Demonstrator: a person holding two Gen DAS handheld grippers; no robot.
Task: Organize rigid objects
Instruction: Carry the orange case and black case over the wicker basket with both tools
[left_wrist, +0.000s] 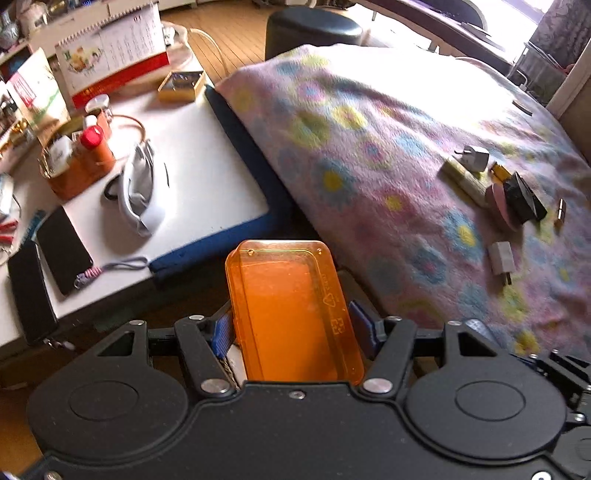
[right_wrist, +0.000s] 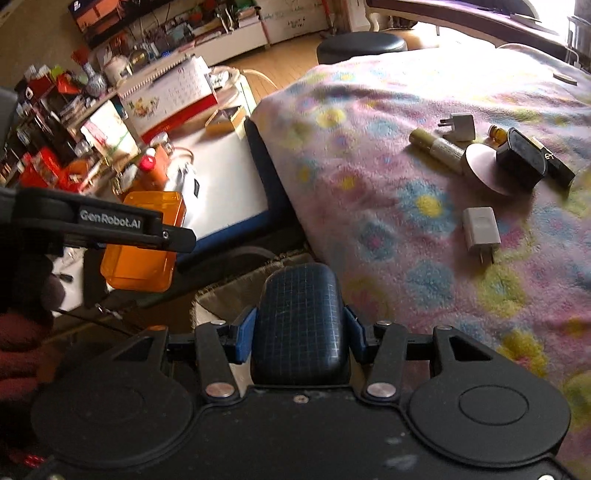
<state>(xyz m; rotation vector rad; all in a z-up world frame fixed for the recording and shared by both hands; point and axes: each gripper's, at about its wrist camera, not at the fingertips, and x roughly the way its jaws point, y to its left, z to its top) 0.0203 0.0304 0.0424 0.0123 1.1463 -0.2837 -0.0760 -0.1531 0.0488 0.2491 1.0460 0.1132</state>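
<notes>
Fingers of your left gripper (left_wrist: 291, 325) clamp a translucent orange plastic box (left_wrist: 291, 314), low centre of the frame; your right gripper (right_wrist: 300, 328) pinches a dark blue grid-textured hard case (right_wrist: 300, 317). Keep both level over the fleecy floral blanket (right_wrist: 406, 240), whose soft pile will let smooth shells tip. A white charger block (right_wrist: 480, 232) lies mid-right.

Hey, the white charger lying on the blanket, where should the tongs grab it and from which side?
Probably across the flat body of the white charger, coming down from above. It lies flat on the blanket with its prongs toward the camera, so close on the two long sides and avoid the prongs.
</notes>
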